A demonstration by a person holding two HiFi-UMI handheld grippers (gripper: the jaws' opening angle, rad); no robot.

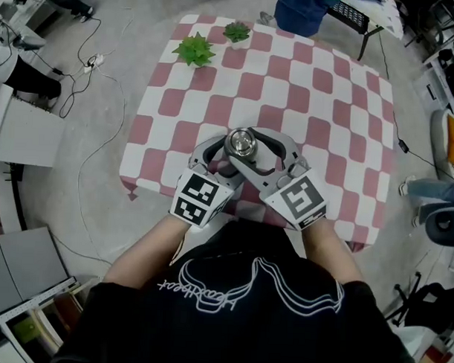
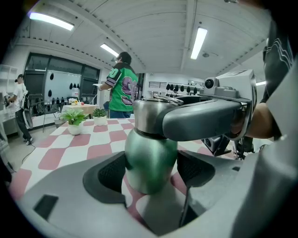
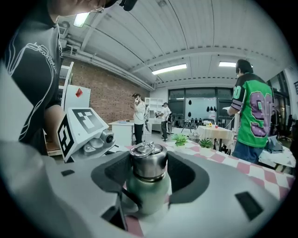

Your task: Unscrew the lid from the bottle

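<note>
- Currently: bottle (image 1: 240, 157) upright over the near part of the checked counter (image 1: 328, 106), directly before the operator, between both tools. Whether its base sits on the cloth cannot be told.
- Bottle body green, rounded at the shoulder. Lid (image 3: 148, 160) is bare steel, with a wire loop lying on its top, seated on the neck.
- Left hand-held gripper (image 2: 150, 169): jaws drawn in on the green body below the shoulder, with a dark pad against each side. Grip sits low, on the body only.
- Right hand-held gripper (image 3: 148, 163): jaws closed about the steel lid, pads pressed to both of its flanks, the green body showing below them.
- From the left gripper view, one grey jaw of the right tool crosses in front of the lid, above the left tool's own jaws.
- Head view: the two tools come in from the near edge and meet at the bottle, left at the left, right at the right, with their marker cubes (image 1: 199, 199) side by side, close but apart.
- Far end of counter: two small potted plants (image 1: 194, 49), well apart from the bottle.
- Background: a person in a green jersey (image 3: 253, 116) stands beyond the far edge of the counter.
</note>
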